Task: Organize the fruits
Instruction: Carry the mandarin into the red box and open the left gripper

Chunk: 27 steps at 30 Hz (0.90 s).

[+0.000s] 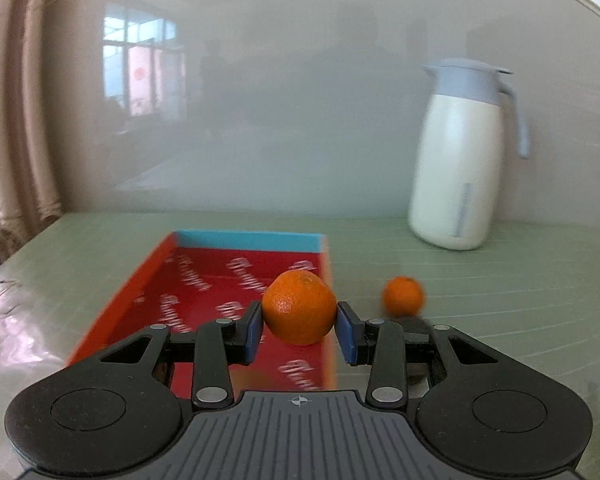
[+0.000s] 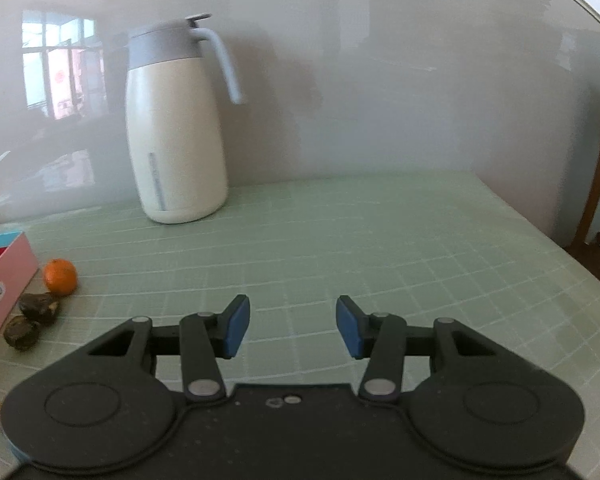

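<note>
Orange [image 1: 299,306] clamped in left tongs [image 1: 299,330] above red box [image 1: 204,280] near its right wall: move it further in & lower before letting go, w/ right tongs [image 2: 293,328] gaping empty over bench [image 2: 360,240], 2nd orange [image 2: 60,276] beside box.

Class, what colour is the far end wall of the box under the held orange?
Light blue, clearest in the left wrist view.
</note>
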Motion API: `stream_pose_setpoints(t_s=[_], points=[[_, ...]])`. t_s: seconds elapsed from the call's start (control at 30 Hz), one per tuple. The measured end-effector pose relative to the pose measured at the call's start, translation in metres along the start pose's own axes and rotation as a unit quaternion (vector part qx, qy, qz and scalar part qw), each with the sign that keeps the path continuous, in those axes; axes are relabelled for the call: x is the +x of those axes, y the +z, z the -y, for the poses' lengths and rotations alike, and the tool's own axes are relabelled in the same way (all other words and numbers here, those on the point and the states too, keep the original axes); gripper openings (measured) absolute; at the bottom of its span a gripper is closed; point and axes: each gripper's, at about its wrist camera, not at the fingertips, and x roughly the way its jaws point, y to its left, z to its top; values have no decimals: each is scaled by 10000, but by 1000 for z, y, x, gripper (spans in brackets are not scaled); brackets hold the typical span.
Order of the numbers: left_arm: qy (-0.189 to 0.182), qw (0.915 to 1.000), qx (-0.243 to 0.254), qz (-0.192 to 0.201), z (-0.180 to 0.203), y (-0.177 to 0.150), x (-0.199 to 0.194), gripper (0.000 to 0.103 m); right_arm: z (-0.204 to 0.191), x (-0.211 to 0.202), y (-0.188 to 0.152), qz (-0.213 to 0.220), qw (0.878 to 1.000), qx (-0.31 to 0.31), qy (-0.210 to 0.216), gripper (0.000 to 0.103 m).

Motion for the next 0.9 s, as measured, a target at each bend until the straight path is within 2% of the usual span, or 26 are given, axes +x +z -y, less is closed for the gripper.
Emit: stream_pose_setpoints(t_s=[0.37,0.6,0.63,0.67,0.73,0.9], points=[[548,9980,-161,-263,-56,-15,10,39,-33,1,1,2,9995,-109,287,47],[565,9979,-213,-234,-63,-16,10,40,-44,1,0,-12,9992,-193,351,47],[567,9980,-199,-216,-62,-16,9,45,-44,1,0,-13,9992,-199,344,47],[570,9980,-181,-194,-61,-16,8,57,-43,1,0,-15,9992,-201,338,47],[617,9980,-142,-88,-57,-15,6,69,-42,1,-1,-14,9993,-202,324,47],[628,9979,-134,27,-53,-14,1,70,-35,1,-1,-2,9994,-189,276,47]])
